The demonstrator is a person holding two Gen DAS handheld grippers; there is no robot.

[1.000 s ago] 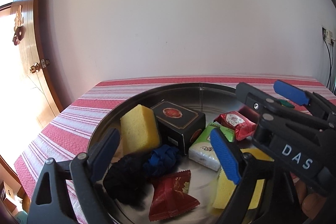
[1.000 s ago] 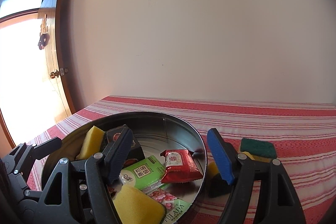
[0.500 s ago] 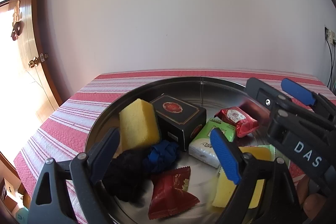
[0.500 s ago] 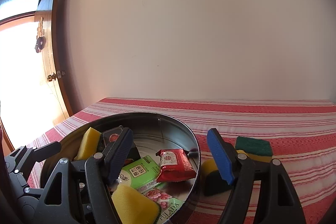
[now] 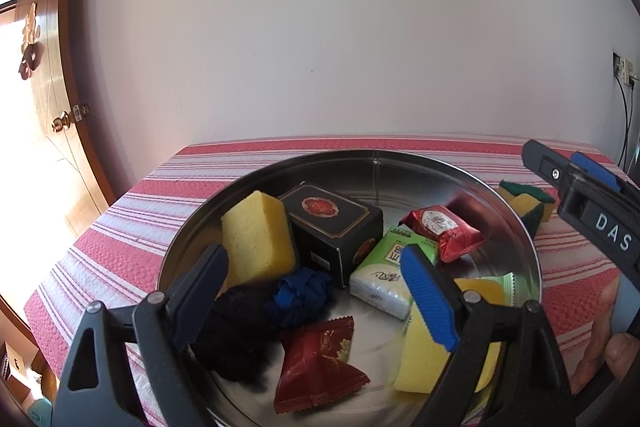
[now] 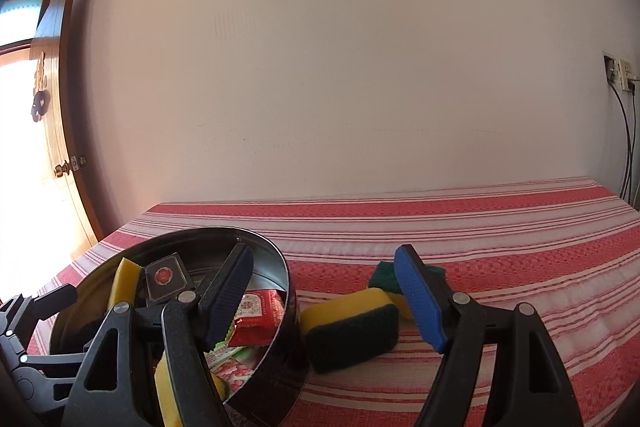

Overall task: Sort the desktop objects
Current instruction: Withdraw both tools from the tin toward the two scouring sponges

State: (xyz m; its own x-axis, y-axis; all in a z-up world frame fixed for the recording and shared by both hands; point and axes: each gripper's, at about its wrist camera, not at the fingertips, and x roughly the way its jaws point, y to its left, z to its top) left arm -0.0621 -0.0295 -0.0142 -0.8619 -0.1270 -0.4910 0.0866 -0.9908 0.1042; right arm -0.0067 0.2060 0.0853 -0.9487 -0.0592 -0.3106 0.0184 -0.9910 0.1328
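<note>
A round metal tin [image 5: 516, 227] on the red striped cloth holds a yellow sponge [image 5: 256, 235], a black box [image 5: 332, 223], a green tissue pack [image 5: 384, 275], red snack packets [image 5: 440, 231], dark and blue cloth balls [image 5: 300, 295] and another yellow sponge [image 5: 424, 363]. My left gripper [image 5: 316, 299] is open and empty above the tin. My right gripper [image 6: 328, 303] is open and empty, its fingers straddling the tin's rim [image 6: 288, 291] and a yellow-green sponge [image 6: 352, 327] on the cloth. A second green-topped sponge [image 6: 384, 275] lies behind it.
The white wall stands close behind the table. A wooden door [image 5: 68, 99] is at the left. Wall sockets with cables [image 6: 620, 75] are at the far right. Bare striped cloth [image 6: 520, 247] stretches to the right of the sponges.
My right gripper has swung right, away from over the tin toward the two sponges on the cloth. My left gripper has stayed open above the tin, drifting slightly.
</note>
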